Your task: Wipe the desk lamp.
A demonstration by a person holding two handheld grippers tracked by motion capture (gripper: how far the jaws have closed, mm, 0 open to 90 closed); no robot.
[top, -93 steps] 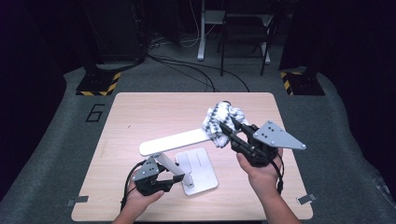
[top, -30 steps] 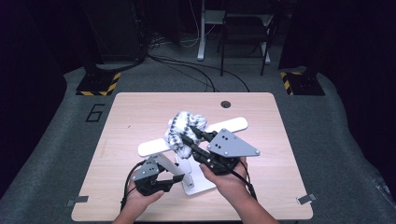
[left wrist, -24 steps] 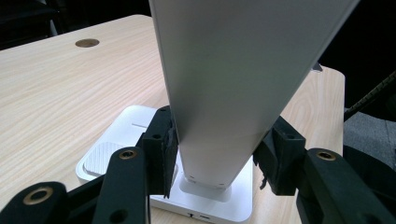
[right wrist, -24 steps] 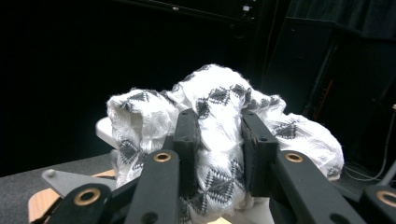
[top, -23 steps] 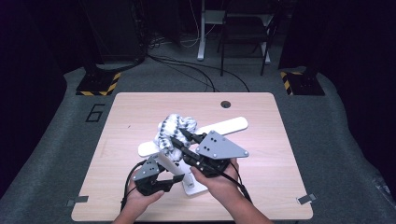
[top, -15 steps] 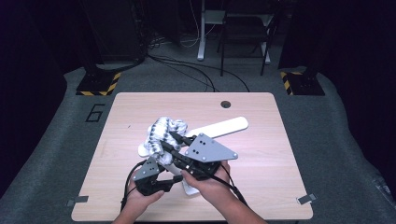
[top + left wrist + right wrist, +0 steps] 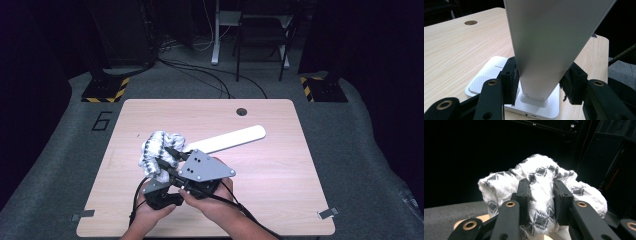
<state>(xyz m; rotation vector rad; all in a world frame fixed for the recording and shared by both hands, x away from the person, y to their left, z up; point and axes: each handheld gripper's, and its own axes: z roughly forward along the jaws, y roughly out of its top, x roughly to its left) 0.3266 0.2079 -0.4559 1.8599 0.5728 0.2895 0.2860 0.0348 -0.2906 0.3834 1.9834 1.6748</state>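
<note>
A white desk lamp stands on the wooden table (image 7: 280,170). Its flat arm (image 7: 230,139) slants up to the right, and its square base (image 7: 499,72) lies on the table. My left gripper (image 7: 541,81) is shut on the lamp arm (image 7: 549,37) just above the base, one pad on each edge. In the high view it (image 7: 161,192) sits near the front edge, partly under the right hand. My right gripper (image 7: 540,195) is shut on a bunched white cloth (image 7: 541,175) with a dark diamond pattern. From above, the cloth (image 7: 157,147) rests against the arm's lower left end, with the right gripper (image 7: 171,157) behind it.
A round cable hole (image 7: 242,111) sits near the table's far edge. Two yellow-and-black striped feet (image 7: 106,90) (image 7: 320,87) and cables lie on the grey floor behind the table. A "6" (image 7: 102,121) is marked on the floor at the left.
My right gripper has carried the cloth left and down along the lamp arm, from its far right end to near the base. The left gripper has kept its hold and place.
</note>
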